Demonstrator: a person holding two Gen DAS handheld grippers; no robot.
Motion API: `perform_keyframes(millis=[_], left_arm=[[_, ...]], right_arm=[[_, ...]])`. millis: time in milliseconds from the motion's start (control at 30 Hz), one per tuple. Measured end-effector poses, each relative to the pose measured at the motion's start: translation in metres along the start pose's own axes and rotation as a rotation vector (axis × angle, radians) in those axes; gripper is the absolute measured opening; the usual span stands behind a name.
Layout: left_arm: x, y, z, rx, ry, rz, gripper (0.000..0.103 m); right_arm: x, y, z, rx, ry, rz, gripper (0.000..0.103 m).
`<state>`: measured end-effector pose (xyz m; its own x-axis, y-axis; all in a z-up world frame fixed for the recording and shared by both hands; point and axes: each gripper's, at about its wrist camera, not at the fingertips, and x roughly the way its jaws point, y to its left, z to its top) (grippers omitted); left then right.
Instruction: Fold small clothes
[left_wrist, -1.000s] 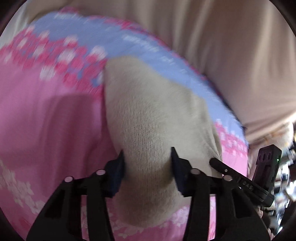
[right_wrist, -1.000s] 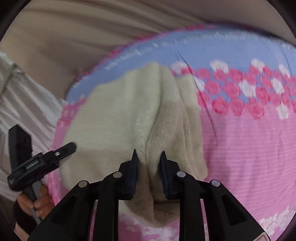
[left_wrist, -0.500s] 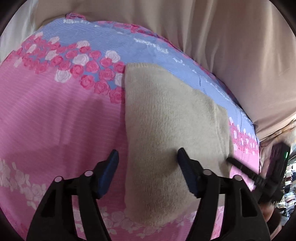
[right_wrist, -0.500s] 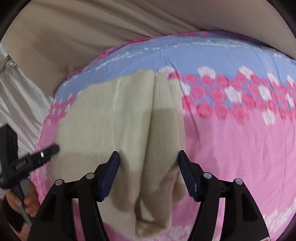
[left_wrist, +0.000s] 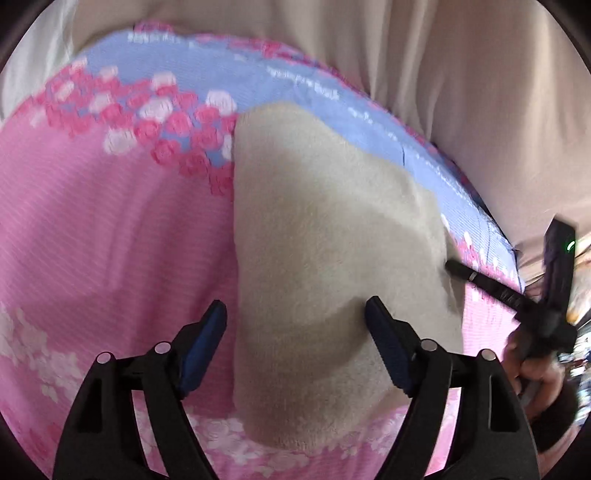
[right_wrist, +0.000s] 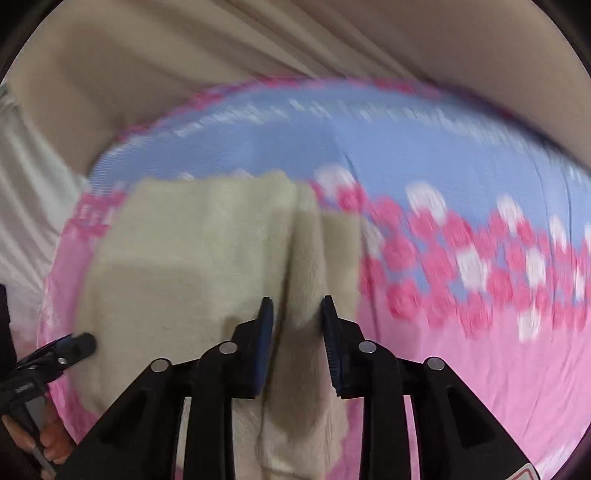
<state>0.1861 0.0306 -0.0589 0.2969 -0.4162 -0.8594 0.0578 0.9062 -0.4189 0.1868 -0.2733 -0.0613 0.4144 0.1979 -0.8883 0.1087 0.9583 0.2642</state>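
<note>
A folded beige knit garment (left_wrist: 325, 251) lies flat on a pink and blue flowered cloth (left_wrist: 110, 240). My left gripper (left_wrist: 295, 325) is open, its jaws wide apart above the garment's near left part, holding nothing. In the right wrist view the same garment (right_wrist: 192, 258) shows a raised fold along its right side. My right gripper (right_wrist: 297, 314) stands over that fold with its jaws narrowed on either side of it; whether they pinch the knit is unclear. The right gripper also shows at the garment's right edge in the left wrist view (left_wrist: 480, 280).
Beige draped fabric (left_wrist: 443, 92) rises behind the flowered cloth. White pleated fabric (right_wrist: 26, 221) hangs at the left of the right wrist view. The left gripper's tip (right_wrist: 74, 345) rests by the garment's left edge there.
Both grippers let go of the garment and opened as it settled flat. Since half a second ago the right jaws have narrowed again around the garment's right fold. The left stays open.
</note>
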Motion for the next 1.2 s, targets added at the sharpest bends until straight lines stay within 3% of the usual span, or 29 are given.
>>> perform_keyframes(millis=[33,67,233,267,300,367,433,533,600,667,700,767,867,933,1033,1133,1167,1200], left_arm=[[0.002,0.001,0.000,-0.016,0.009,-0.005,0.081],[0.004,0.003,-0.001,-0.031,0.012,-0.008,0.083],[0.020,0.009,0.001,-0.073,0.058,-0.037,0.086],[0.026,0.009,0.003,-0.085,0.078,-0.062,0.084],[0.029,0.009,0.004,-0.087,0.092,-0.075,0.076],[0.029,0.005,0.011,-0.062,0.105,-0.079,0.063],[0.017,-0.001,0.020,-0.033,0.107,-0.127,0.052],[-0.005,-0.005,0.031,0.019,0.096,-0.161,0.052],[-0.005,-0.002,0.032,0.036,0.098,-0.137,0.058],[0.014,0.003,0.027,0.050,0.141,-0.061,0.060],[0.022,0.005,0.023,0.049,0.163,-0.014,0.060],[0.012,0.001,0.014,0.050,0.115,-0.007,0.062],[-0.011,-0.014,0.004,0.088,0.027,0.072,0.063],[-0.017,-0.026,-0.004,0.132,0.000,0.118,0.063],[-0.020,-0.041,-0.011,0.197,-0.020,0.200,0.063],[-0.024,-0.048,-0.018,0.211,-0.022,0.227,0.064],[-0.026,-0.046,-0.016,0.200,-0.033,0.227,0.064],[-0.027,-0.046,-0.016,0.201,-0.034,0.220,0.064]], right_arm=[[-0.004,-0.004,-0.005,0.016,-0.018,0.003,0.043],[-0.006,-0.007,-0.011,0.028,-0.024,-0.013,0.065],[0.020,-0.020,-0.026,0.146,0.081,0.129,0.066],[0.025,-0.026,-0.028,0.208,0.094,0.195,0.058],[0.027,-0.025,-0.030,0.236,0.090,0.237,0.035],[0.016,-0.019,-0.029,0.224,0.056,0.223,0.022],[-0.009,-0.012,-0.030,0.216,0.019,0.240,0.017],[-0.043,-0.001,-0.040,0.184,-0.030,0.213,0.015],[-0.033,0.004,-0.049,0.137,-0.022,0.138,0.021],[-0.007,-0.006,-0.059,0.137,0.053,0.038,0.021],[-0.009,-0.014,-0.064,0.191,0.046,0.065,0.021],[-0.036,-0.017,-0.066,0.239,-0.035,0.099,0.021],[-0.070,0.007,-0.059,0.106,-0.121,0.095,0.017],[-0.064,0.029,-0.059,0.001,-0.076,0.086,0.015],[-0.012,0.043,-0.071,-0.091,0.058,-0.019,0.015],[-0.030,0.038,-0.071,0.029,0.006,0.016,0.015],[-0.040,0.037,-0.070,0.046,-0.018,0.021,0.021],[-0.049,0.035,-0.070,0.053,-0.046,0.018,0.043]])
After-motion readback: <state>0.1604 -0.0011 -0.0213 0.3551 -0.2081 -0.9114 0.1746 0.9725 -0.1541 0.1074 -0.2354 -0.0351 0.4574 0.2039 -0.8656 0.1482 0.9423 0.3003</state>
